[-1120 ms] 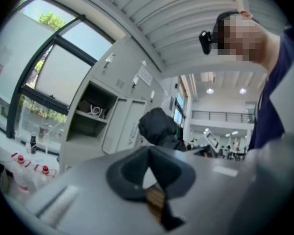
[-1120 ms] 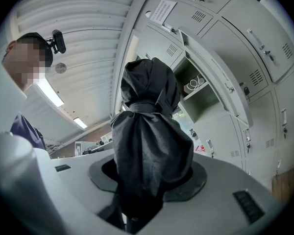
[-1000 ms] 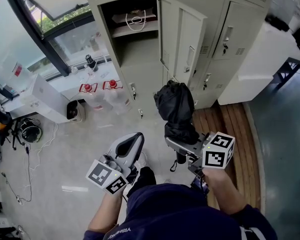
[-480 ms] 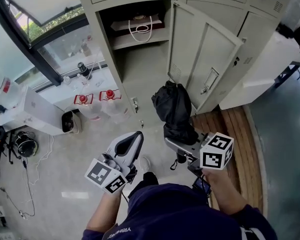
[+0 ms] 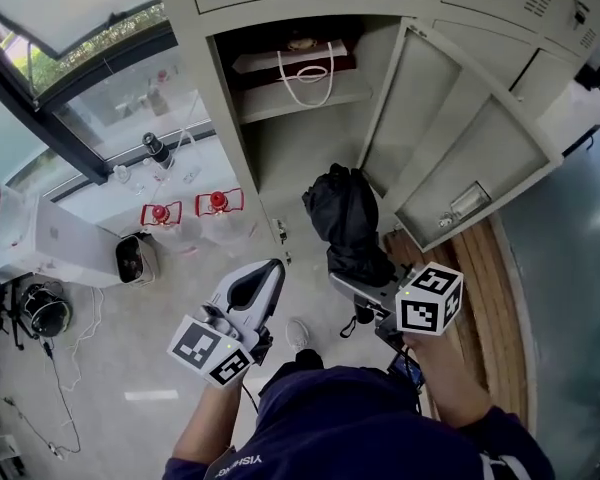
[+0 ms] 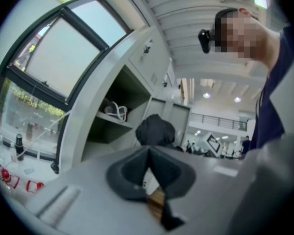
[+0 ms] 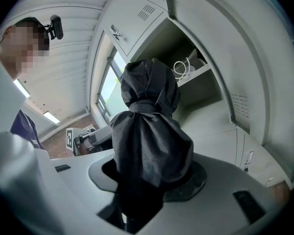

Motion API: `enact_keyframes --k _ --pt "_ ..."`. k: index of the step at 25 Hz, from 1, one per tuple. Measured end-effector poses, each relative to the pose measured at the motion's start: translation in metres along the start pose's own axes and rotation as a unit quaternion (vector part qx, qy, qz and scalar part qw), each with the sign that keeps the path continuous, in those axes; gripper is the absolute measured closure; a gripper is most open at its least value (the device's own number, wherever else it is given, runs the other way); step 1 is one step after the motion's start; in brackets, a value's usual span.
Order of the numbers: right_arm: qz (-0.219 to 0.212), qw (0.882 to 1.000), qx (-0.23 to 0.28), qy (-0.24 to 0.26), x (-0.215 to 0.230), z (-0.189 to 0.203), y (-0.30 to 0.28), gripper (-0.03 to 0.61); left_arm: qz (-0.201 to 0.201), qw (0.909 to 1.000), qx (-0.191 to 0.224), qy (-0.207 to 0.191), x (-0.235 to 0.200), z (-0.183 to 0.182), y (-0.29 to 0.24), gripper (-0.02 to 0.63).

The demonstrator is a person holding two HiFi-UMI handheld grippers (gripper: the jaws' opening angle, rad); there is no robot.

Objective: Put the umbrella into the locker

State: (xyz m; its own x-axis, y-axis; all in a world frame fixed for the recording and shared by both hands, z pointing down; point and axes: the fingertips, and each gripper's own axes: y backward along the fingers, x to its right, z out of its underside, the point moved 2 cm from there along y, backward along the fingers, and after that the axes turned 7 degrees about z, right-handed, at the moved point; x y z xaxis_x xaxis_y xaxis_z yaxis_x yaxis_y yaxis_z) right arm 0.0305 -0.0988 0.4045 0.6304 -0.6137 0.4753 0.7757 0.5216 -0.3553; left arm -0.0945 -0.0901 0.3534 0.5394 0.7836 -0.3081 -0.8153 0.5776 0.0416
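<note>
Obstructions: the swung-out grey metal locker door [image 5: 467, 143] stands on the right of the open compartment with its inner face and latch plate toward me. Its lower edge is near the black folded fabric umbrella [image 5: 346, 218]. A shelf [image 5: 300, 103] crosses the upper part of the tall grey metal locker [image 5: 230, 108], and a flat brown-and-white bag with white cord handles [image 5: 305, 63] lies on it. Below the shelf, the compartment shows bare walls and open room.

Left of the locker, two clear plastic bottles with red caps [image 5: 218, 203] stand on the pale grey floor [image 5: 170, 358] beside the window glass. A dark bottle [image 5: 155, 151] stands further back. A white box [image 5: 70, 248] and a small white container with a dark mouth [image 5: 130, 258] lie further left. A strip of wooden boards [image 5: 485, 298] runs along the floor on the right, beneath the door.

My right hand-held gripper [image 5: 358, 273] pinches the umbrella round its lower bundle. The umbrella's tied upper end points toward the compartment, but the umbrella is outside the locker, in front of the opening. My left hand-held gripper [image 5: 265, 280] has its jaws pressed together with nothing between them. It sits just left of the umbrella and does not touch it.

Clearance: the opening is bounded by the locker's left post, the shelf above and the door at right. The floor between me and the locker is open.
</note>
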Motion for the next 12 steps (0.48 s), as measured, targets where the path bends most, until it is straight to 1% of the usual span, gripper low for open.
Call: enact_keyframes --k 7,12 --pt "0.04 0.999 -0.029 -0.003 0.024 -0.008 -0.047 0.38 0.014 0.9998 -0.002 0.018 -0.046 -0.004 0.001 0.611" --pt "0.075 0.995 -0.062 0.019 0.048 -0.014 -0.079 0.38 0.015 0.9993 -0.002 0.033 -0.072 -0.002 0.005 0.611"
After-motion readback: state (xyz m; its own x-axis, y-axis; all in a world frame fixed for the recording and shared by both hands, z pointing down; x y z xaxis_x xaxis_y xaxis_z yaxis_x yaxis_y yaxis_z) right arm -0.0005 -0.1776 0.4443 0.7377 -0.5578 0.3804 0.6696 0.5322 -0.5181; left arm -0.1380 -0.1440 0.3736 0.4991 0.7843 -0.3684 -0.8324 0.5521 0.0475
